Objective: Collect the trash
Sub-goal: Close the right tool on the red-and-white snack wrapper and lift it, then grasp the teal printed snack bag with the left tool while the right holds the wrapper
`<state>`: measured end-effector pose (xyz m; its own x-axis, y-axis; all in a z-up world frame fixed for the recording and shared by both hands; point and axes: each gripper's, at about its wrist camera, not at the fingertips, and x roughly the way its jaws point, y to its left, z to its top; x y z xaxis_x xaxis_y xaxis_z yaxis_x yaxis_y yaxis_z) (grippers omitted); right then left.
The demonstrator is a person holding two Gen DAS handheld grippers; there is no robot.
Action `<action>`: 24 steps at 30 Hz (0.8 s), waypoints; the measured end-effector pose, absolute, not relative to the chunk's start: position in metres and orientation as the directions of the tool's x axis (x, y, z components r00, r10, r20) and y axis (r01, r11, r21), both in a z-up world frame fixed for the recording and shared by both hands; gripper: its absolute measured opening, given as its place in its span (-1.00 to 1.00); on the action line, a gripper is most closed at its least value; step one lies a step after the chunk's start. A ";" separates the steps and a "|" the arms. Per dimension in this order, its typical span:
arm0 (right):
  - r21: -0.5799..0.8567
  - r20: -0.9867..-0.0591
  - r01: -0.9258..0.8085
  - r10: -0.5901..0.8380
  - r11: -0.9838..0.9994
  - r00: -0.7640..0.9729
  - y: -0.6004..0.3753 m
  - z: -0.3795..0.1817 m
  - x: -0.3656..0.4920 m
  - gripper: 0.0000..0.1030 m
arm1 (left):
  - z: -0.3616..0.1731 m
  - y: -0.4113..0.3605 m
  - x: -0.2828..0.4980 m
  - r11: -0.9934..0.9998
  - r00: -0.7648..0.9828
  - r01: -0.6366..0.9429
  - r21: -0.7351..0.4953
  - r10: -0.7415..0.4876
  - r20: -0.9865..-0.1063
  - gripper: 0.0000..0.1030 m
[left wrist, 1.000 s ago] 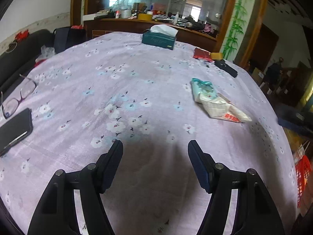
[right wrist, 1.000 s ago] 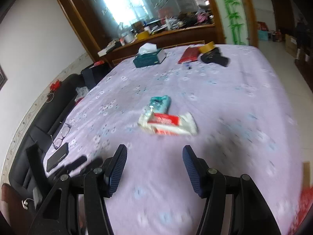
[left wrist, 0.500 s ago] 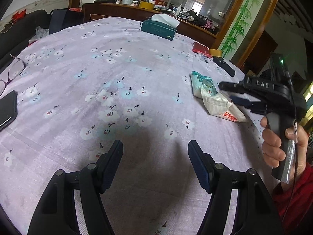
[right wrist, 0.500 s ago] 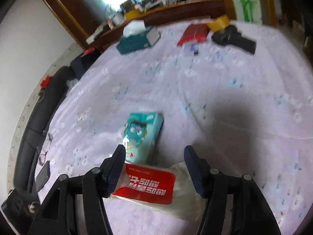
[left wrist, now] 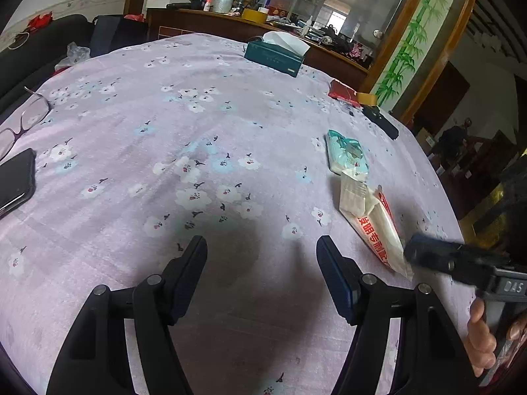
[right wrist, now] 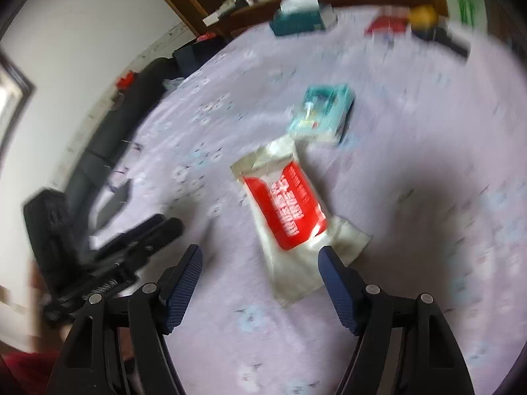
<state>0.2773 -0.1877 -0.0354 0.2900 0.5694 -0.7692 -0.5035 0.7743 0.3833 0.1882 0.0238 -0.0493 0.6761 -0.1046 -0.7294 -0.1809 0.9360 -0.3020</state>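
Observation:
A white packet with a red label (left wrist: 372, 220) (right wrist: 290, 210) lies flat on the flowered purple tablecloth (left wrist: 197, 131). A teal tissue pack (left wrist: 346, 154) (right wrist: 322, 112) touches its far end. My right gripper (right wrist: 260, 250) hovers low over the packet's near end. Its jaws are opening, the packet's end lies between them, and the pads do not press on it. In the left wrist view one of its fingertips (left wrist: 428, 256) sits at that same end. My left gripper (left wrist: 261, 242) stands open over bare cloth to the left of the packet, with nothing between its fingers.
At the far side lie a teal tissue box (left wrist: 275, 56), a red wallet (left wrist: 344, 92), a yellow tape roll (left wrist: 366, 98) and a black device (left wrist: 380, 121). Glasses (left wrist: 23, 121) and a phone (left wrist: 13, 181) lie at the left edge. The table drops off on the right.
My right gripper has come down and in over the red-labelled packet, and its jaws have widened. My left gripper has stayed over the same patch of cloth.

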 end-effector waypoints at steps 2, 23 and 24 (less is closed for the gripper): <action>0.300 -0.776 -0.518 0.521 0.801 0.355 -0.183 -0.029 0.277 0.51 | -0.049 0.024 0.188 0.936 0.678 -0.183 -0.302 -0.103 -0.728 0.31; 0.172 -0.828 -0.330 0.318 0.928 0.463 -0.169 -0.050 0.277 -0.18 | -0.050 0.025 0.189 0.935 0.676 -0.187 -0.302 -0.101 -0.730 0.31; 0.199 -0.817 -0.306 0.330 0.931 0.472 -0.175 -0.048 0.274 -0.18 | -0.051 0.025 0.189 0.936 0.671 -0.186 -0.298 -0.100 -0.734 0.31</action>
